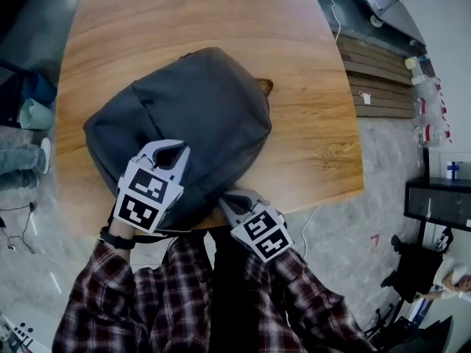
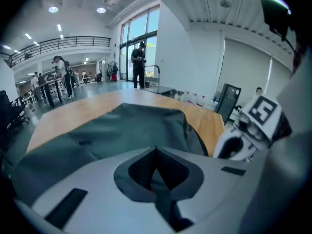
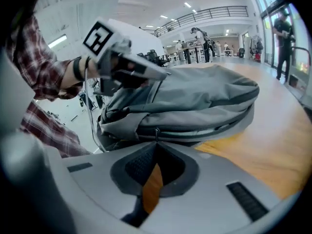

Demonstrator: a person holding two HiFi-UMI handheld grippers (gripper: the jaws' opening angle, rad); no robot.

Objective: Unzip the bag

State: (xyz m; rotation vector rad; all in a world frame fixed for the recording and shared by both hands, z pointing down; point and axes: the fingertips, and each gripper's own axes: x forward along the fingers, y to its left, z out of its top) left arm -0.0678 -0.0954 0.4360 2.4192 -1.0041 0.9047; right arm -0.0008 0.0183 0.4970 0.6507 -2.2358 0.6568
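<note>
On the wooden table (image 1: 309,87) lay the grey backpack (image 1: 206,101), seemingly barely unzipped; atop it the left gripper (image 2: 156,149) pinched fabric, at its near edge the right gripper (image 3: 156,143) nipped the zipper pull (image 3: 156,132).

Your dark grey backpack (image 1: 195,116), soft and rounded, lying flat on the wooden table (image 1: 309,87), one end reaching the table edge nearest you, zip (image 3: 209,129) running along its side, looking closed there, small metal zip pull (image 3: 156,131) hanging at your end.
</note>
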